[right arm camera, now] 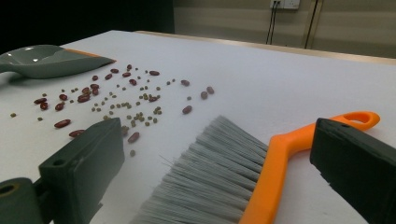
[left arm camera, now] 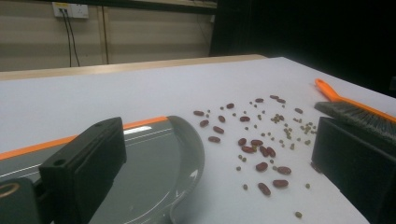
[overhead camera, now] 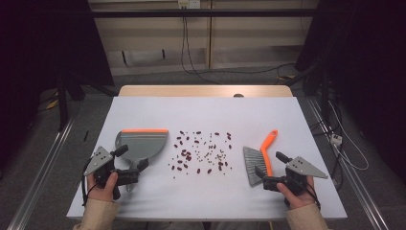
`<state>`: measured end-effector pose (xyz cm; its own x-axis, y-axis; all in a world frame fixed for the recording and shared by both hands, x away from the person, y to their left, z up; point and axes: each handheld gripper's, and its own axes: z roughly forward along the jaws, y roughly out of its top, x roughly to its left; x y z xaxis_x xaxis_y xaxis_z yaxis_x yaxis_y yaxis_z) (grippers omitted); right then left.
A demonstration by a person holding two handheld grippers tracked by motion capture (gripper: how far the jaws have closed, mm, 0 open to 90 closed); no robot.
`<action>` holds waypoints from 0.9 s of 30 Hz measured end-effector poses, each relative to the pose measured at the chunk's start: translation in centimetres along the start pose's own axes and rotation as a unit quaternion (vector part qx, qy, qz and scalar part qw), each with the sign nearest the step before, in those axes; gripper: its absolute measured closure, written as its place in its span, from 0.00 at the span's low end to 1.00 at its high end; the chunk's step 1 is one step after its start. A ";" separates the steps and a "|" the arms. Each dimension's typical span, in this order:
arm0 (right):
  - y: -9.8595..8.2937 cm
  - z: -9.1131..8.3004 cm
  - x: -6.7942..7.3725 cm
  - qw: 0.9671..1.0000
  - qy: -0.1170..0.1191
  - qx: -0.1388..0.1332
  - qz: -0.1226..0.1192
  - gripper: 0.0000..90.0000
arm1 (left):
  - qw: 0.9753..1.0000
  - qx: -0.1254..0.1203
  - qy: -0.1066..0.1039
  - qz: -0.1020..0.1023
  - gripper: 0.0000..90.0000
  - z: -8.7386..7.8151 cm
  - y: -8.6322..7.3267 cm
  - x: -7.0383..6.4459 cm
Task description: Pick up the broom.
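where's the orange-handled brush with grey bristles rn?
In the high view, the orange-handled grey-bristled brush lies flat on the white table, right of the scattered beans, just ahead of the right gripper, whose open jaws straddle it.

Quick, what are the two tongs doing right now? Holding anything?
Left tongs: open, jaws either side of the dustpan handle, holding nothing.
Right tongs: open, jaws either side of the brush, holding nothing.

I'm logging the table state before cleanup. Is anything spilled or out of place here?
Yes: red beans and smaller greenish beans lie scattered loose on the table, between the dustpan and brush.
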<state>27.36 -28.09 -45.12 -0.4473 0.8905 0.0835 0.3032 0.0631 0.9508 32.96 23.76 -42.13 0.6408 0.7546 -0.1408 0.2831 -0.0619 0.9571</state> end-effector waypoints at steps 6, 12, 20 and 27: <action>0.3 0.2 -0.2 1.000 -0.013 0.000 -0.004 0.04 | 1.000 -0.003 0.001 -0.001 0.03 0.0 0.0 0.0; 0.9 0.7 -0.7 0.999 -0.034 0.007 -0.011 0.05 | 1.000 -0.004 0.001 0.001 0.03 0.0 0.1 0.1; 2.2 2.5 -2.6 0.995 -0.089 0.051 -0.008 0.12 | 1.000 -0.004 0.001 0.003 0.03 0.0 0.1 0.0; 2.3 4.3 -3.6 0.989 -0.102 0.102 0.001 0.24 | 1.000 -0.002 0.000 -0.002 0.03 0.1 0.0 0.1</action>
<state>33.26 -29.26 -44.53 -0.2730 0.9620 0.0035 0.4770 0.1322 0.8689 33.10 23.74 -42.13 0.6399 0.7547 -0.1448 0.2825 -0.0558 0.9576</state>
